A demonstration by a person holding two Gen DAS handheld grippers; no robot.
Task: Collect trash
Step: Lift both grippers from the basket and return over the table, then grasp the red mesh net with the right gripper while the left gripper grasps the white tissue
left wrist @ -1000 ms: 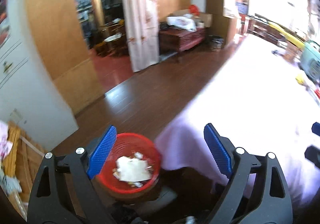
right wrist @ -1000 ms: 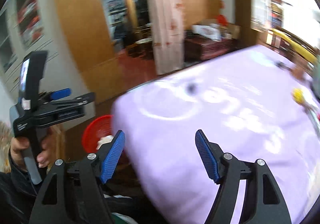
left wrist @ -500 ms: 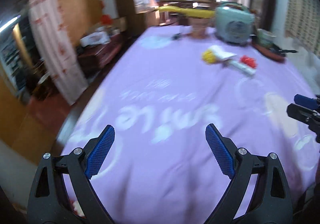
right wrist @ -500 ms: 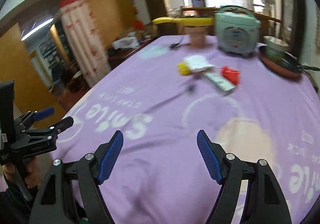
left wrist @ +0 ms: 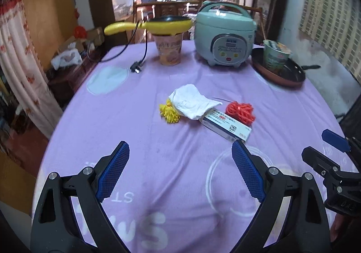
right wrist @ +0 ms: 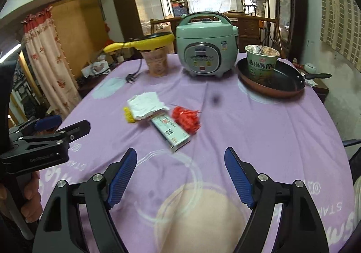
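- Both my left hand-held gripper [left wrist: 180,171] and right hand-held gripper [right wrist: 180,176] hang released, empty.
- Tissue [left wrist: 194,102], box [left wrist: 225,126], yellow scrap [left wrist: 169,113] and red scrap [left wrist: 240,112] lie uncollected on the worktop [left wrist: 135,117], in front of the rice cooker [left wrist: 224,43].

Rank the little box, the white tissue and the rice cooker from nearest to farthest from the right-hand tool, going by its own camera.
From the right gripper:
1. Box, just ahead, slightly left.
2. White tissue, beyond the box, further left.
3. Rice cooker, upright at the table's far end.
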